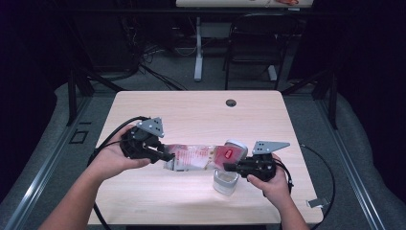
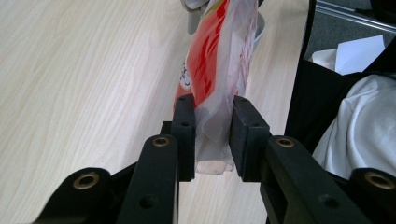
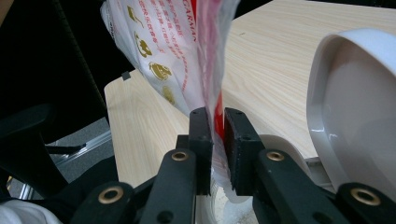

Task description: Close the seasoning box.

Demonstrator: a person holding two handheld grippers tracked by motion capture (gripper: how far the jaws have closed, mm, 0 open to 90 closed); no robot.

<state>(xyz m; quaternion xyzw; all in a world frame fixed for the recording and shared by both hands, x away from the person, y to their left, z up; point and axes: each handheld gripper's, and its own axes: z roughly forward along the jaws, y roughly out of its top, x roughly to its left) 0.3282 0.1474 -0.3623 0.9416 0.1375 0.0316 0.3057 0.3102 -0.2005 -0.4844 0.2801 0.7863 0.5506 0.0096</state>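
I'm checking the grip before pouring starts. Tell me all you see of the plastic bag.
The plastic bag is a clear, crinkled film pouch printed in red with white and gold marks. It is held lengthwise above the table, the left gripper shut on one end, the right gripper on the other, over a clear container.

1. A light wooden table (image 1: 158,108) is standing in the middle, with a round cable hole (image 1: 231,102) sitting near its far edge.
2. A dark folding chair (image 1: 253,43) is standing beyond it.
3. A white table leg (image 1: 198,48) is rising beside that chair.
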